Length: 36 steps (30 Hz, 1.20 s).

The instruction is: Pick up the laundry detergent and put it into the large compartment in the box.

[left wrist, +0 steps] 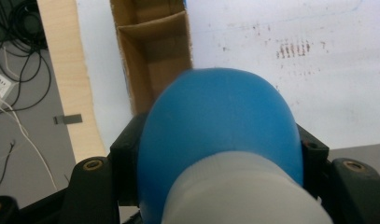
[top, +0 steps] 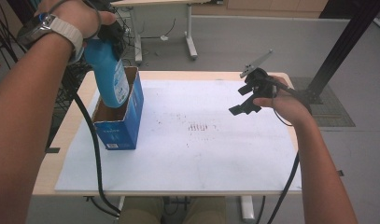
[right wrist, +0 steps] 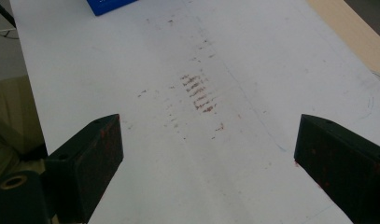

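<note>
At the left, the left tool [top: 108, 35] is pinching a blue bottle [top: 109, 74] near its top, the bottle's lower end sitting tilted inside the open blue carton [top: 127, 123] standing on the desk [top: 215, 154]. At the right, the right tool [top: 243, 108] is hovering over the white surface, jaws spread wide with nothing between them.

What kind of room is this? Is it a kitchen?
Probably not a kitchen: it looks like a lab or workshop. A white board covers the table, cables lie on the grey floor, and another desk stands behind.
</note>
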### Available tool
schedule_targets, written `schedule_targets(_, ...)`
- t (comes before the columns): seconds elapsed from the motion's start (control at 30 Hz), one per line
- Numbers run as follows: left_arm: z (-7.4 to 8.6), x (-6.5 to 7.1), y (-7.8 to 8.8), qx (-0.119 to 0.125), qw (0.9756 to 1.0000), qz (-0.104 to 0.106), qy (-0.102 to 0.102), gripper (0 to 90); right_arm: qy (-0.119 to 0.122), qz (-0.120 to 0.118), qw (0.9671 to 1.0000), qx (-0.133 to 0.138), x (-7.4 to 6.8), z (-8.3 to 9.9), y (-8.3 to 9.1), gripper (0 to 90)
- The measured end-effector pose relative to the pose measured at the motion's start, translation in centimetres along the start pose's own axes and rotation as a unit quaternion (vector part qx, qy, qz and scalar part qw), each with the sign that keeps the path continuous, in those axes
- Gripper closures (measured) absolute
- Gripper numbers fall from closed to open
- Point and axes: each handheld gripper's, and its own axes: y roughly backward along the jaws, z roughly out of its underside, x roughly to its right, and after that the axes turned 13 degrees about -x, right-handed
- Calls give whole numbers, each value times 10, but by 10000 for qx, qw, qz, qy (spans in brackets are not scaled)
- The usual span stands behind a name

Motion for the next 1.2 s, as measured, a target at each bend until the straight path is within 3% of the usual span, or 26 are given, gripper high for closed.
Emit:
schedule_targets(0.33, -4, -7, -2, 33, 10000, 52, 59, 377, -29, 25, 10000, 25, 1, 4, 1, 79)
schedule_targets(0.73, -10, -24, -8, -26, 9997, 103, 216, 377, -38, 0, 10000, -36, 4, 1, -2, 79)
schedule_targets(1.07, -14, -29, -9, -40, 9996, 92, 253, 377, -84, 0, 10000, -52, 6, 1, -2, 79)
schedule_targets(1.2, -12, -31, -11, 73, 9996, 81, 273, 377, -89, -6, 9999, -56, 6, 1, -3, 79)
